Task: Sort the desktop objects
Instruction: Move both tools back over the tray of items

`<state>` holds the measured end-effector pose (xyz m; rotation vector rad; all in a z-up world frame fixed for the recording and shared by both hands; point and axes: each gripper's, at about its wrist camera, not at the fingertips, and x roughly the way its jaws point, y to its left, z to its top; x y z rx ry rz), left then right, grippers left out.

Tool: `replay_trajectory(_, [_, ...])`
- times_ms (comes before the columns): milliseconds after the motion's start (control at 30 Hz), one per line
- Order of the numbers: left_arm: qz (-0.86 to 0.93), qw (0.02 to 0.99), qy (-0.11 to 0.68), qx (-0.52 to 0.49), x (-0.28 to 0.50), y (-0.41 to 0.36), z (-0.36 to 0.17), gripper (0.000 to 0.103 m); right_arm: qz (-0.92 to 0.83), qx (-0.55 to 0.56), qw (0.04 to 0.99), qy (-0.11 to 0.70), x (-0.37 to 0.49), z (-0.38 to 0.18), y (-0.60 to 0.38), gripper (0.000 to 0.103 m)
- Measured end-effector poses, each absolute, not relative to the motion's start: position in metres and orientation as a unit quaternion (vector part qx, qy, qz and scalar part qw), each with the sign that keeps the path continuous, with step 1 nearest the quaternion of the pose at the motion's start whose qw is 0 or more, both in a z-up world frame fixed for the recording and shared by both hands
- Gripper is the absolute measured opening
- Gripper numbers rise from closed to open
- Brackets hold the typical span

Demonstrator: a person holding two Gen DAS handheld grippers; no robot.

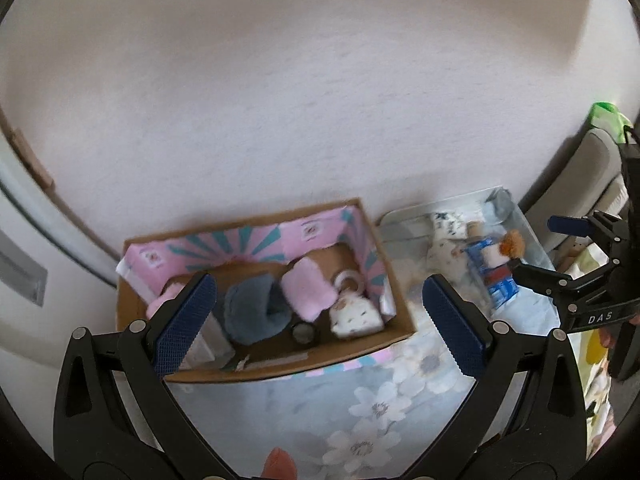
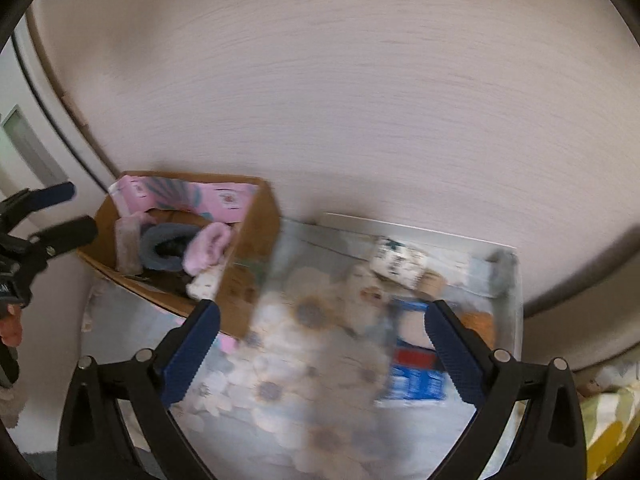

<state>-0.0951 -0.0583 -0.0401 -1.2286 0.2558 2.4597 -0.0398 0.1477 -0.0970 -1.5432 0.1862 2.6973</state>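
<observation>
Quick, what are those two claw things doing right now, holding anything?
Left gripper: jaws open, holding nothing.
Right gripper: jaws wide open, holding nothing.

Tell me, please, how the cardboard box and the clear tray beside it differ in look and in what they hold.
The cardboard box is brown and opaque with a pink patterned lining; the clear tray is see-through, so the floral cloth shows through it. The box has tall walls; the tray looks shallower. The box holds soft pink and grey items; the tray holds a blue-and-red packet and small toys. Both sit on the floral cloth against the wall.
</observation>
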Motion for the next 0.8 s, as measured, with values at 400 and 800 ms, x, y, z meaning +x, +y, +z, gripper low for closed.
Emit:
replay_trajectory(400, [0.862, 0.233, 0.114, -0.435, -0.081, -0.004, -0.045, 0.103, 0.866, -0.494, 0.061, 0.043, 0.010, -0.098, 0.190, 0.102])
replay_trajectory(800, [0.824, 0.288, 0.132, -0.470, -0.066, 0.053, -0.080, 0.103, 0.865, -0.493, 0.067, 0.070, 0.049, -0.129, 0.228, 0.102])
